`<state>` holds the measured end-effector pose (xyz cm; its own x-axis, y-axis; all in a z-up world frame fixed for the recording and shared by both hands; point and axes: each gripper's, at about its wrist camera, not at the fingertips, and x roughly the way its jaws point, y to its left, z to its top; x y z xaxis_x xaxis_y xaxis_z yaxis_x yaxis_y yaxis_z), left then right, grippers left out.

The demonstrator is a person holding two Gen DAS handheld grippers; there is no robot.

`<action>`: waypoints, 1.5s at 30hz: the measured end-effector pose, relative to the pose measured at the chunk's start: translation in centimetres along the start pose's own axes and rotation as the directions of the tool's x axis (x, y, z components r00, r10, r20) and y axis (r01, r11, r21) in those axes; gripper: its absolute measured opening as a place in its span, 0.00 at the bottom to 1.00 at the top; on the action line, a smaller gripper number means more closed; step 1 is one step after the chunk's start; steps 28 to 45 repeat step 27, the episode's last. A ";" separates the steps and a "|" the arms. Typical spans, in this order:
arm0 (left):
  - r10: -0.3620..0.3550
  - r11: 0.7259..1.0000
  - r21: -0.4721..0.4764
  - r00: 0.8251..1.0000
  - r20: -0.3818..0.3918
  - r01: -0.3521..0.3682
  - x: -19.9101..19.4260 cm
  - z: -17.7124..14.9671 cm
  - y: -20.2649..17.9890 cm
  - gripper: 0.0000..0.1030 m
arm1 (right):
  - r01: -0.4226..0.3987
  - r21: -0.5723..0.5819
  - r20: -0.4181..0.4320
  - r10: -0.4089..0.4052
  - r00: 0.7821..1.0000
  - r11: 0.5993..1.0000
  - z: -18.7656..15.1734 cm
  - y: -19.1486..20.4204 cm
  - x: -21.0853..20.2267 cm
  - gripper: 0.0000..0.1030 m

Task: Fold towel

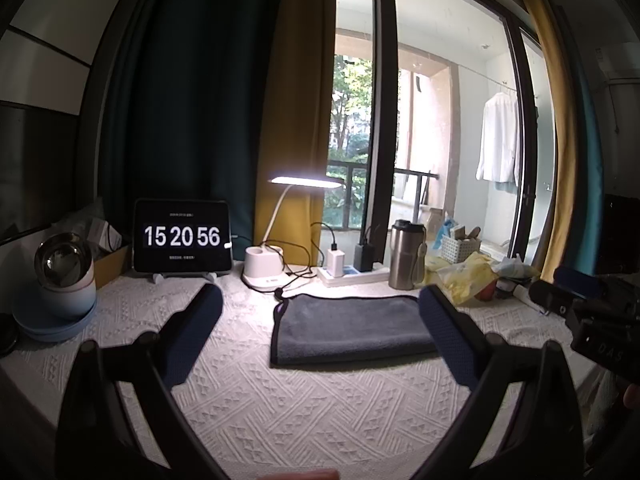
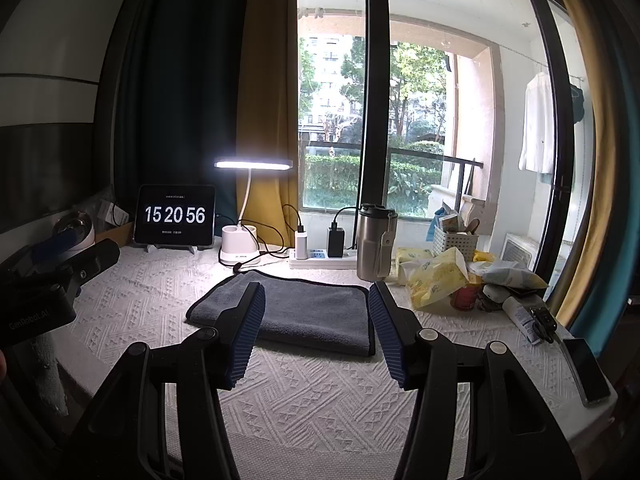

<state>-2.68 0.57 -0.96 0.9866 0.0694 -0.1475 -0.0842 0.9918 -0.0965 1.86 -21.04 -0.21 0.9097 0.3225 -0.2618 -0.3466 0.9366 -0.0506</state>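
Viewing: we see the folded grey microfibre towel point(image 1: 352, 328) at frame centre on the white textured tablecloth point(image 1: 304, 408).
Left gripper point(image 1: 320, 312): released, empty.
Right gripper point(image 2: 316, 300): released, empty.

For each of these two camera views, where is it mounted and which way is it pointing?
Left wrist: on the left gripper, facing the window across the grey towel; its open fingers and the right gripper's body at right show.
Right wrist: on the right gripper, facing likewise; its open fingers show.
Shared: towel, clock tablet, lamp.
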 end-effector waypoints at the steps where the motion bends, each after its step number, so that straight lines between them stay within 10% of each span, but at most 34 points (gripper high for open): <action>1: 0.000 1.000 0.000 1.000 0.000 0.000 0.0 0.0 0.0 0.96 | 0.000 0.000 0.000 0.000 1.000 1.000 0.0 0.0 0.1 0.56; 45: -0.004 1.000 0.019 1.000 0.030 0.003 -0.8 0.2 -0.4 0.96 | -0.034 -0.006 -0.017 0.034 0.999 0.999 -0.4 0.8 0.6 0.56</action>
